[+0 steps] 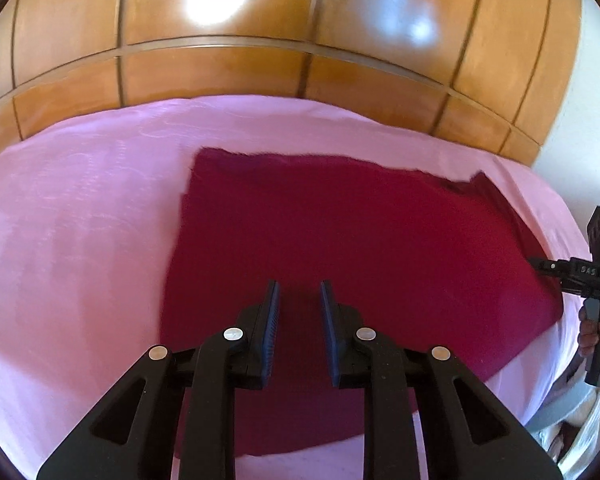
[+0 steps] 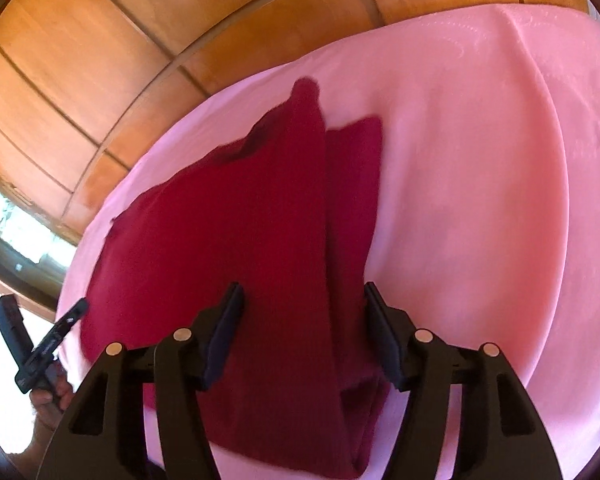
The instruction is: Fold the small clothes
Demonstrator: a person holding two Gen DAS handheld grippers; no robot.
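A dark red garment (image 1: pixel 340 240) lies folded flat on the pink bedsheet (image 1: pixel 80 220). My left gripper (image 1: pixel 299 286) is open and empty, hovering over the garment's near edge. In the right wrist view the garment (image 2: pixel 240 240) shows an upper layer folded over a lower one, with a fold line running away from me. My right gripper (image 2: pixel 303 290) is open and empty above the garment's near end. The right gripper also shows at the right edge of the left wrist view (image 1: pixel 540 266), at the garment's right side. The left gripper shows at the lower left of the right wrist view (image 2: pixel 76 310).
A wooden panelled headboard (image 1: pixel 260 64) rises behind the bed. The pink sheet (image 2: pixel 480 160) spreads wide to the right of the garment. A white wall (image 1: pixel 592 120) and light fabric (image 1: pixel 580 420) lie past the bed's right edge.
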